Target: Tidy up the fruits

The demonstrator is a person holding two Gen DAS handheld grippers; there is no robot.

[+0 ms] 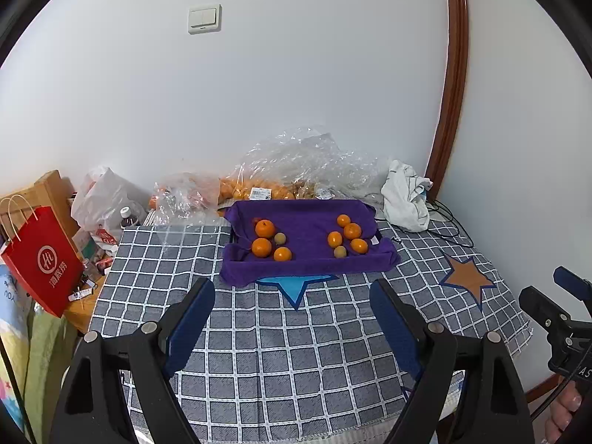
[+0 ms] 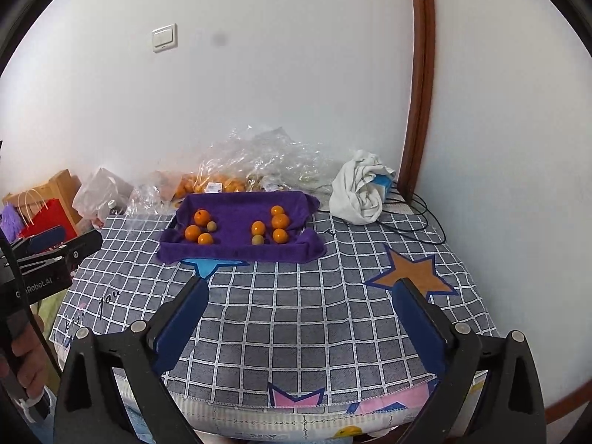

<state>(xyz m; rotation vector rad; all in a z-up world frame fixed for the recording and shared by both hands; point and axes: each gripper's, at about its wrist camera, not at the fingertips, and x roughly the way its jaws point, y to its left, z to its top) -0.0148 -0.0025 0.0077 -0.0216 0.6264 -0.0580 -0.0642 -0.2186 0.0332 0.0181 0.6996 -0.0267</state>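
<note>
On a checked cloth (image 1: 281,336), a purple towel-lined tray (image 1: 307,259) holds two clusters of oranges (image 1: 265,228) and small greenish fruits (image 1: 280,238). Both the left gripper (image 1: 292,296) and right gripper (image 2: 301,294) hover spread wide, empty. Only the right view shows a pink star (image 2: 296,396).

Crinkled plastic bags (image 1: 296,162) blur the fruit inside; the purple towel (image 1: 307,259) hides its tray.
</note>
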